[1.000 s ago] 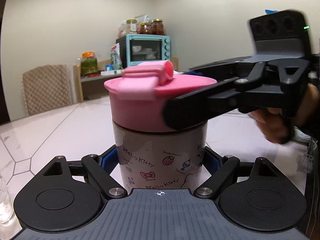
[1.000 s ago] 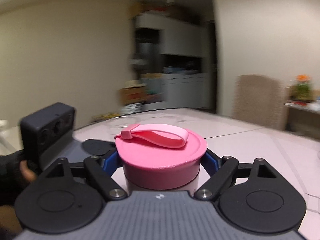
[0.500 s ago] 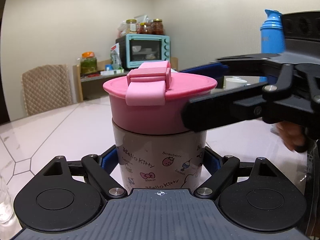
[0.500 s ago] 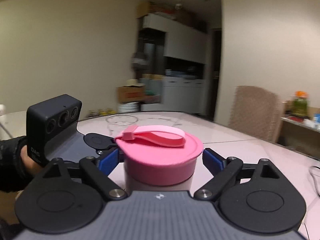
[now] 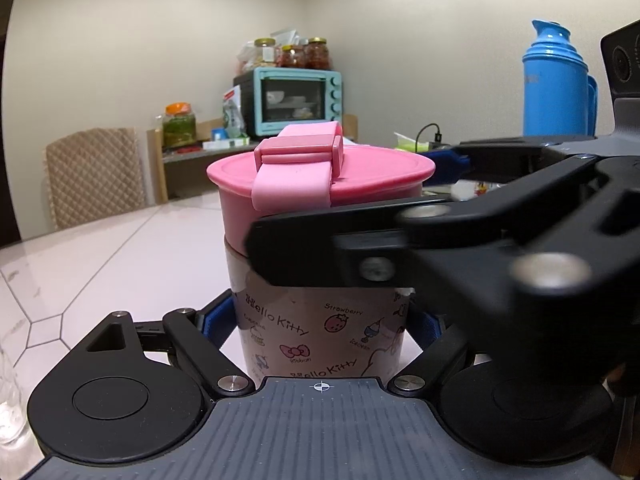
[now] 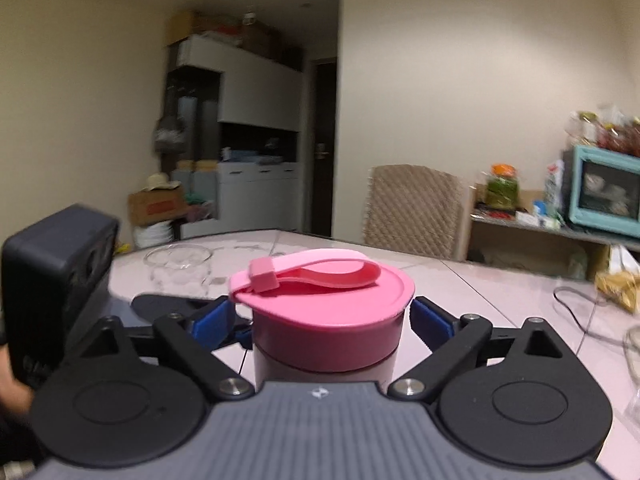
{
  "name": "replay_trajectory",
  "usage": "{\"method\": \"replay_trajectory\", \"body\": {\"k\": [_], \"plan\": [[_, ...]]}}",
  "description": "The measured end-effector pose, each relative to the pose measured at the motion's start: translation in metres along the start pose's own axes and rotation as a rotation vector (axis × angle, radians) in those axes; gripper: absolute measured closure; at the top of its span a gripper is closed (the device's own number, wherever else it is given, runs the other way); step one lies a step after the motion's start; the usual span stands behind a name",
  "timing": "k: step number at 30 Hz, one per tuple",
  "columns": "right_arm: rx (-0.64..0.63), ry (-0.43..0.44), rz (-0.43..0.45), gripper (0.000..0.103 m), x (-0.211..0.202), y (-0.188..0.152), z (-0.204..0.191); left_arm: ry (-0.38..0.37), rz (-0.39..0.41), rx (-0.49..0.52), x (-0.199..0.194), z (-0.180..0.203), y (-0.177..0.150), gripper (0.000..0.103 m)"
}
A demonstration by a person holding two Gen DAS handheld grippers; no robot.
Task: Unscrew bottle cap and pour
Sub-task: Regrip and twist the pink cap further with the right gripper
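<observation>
The right gripper (image 6: 332, 320) let go of the pink cap (image 6: 326, 312). A second ago its blue pads (image 6: 430, 320) pressed the cap's sides; then they opened, and just now they closed in a bit again, with small gaps beside the cap. The gripper has swung around the cap toward the near side, so the teal oven (image 6: 606, 196) now shows behind it. The strap (image 5: 296, 168) on the cap has turned to face the left camera.
</observation>
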State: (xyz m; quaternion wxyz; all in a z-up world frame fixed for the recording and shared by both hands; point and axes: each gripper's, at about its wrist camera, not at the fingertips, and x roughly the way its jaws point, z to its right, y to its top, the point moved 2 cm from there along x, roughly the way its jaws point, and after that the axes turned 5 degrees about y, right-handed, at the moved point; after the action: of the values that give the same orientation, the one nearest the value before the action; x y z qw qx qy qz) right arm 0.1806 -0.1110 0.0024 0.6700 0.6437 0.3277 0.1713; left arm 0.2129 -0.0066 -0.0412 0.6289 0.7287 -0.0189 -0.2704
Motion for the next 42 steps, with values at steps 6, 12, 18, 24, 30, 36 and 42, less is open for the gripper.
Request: {"method": "replay_trajectory", "body": {"k": [6,12,18,24,30,36,42], "plan": [[-0.012,0.011,0.022,0.018,0.000,-0.006,0.007,0.001,0.000,0.000,0.002,-0.002,0.001,0.013],[-0.100,0.295,-0.023,0.018,0.002,0.002,0.047,0.000,0.000,0.000,0.003,-0.004,0.001,0.013],[-0.156,0.577,-0.025,0.018,0.010,0.005,0.085,-0.002,0.000,0.000,0.003,-0.006,0.001,0.013],[-0.168,0.510,-0.029,0.010,0.000,0.009,0.072,-0.003,0.001,0.003,0.001,-0.006,0.001,0.013],[-0.114,0.322,-0.020,0.005,-0.017,0.007,0.045,-0.009,0.003,0.004,-0.002,-0.010,-0.001,0.013],[-0.049,0.112,0.000,0.005,-0.026,0.003,0.025,-0.009,0.002,0.003,-0.001,-0.011,0.001,0.013],[-0.048,0.000,0.010,0.005,-0.015,0.002,0.000,-0.008,0.002,0.004,-0.001,-0.010,0.000,0.013]]}}
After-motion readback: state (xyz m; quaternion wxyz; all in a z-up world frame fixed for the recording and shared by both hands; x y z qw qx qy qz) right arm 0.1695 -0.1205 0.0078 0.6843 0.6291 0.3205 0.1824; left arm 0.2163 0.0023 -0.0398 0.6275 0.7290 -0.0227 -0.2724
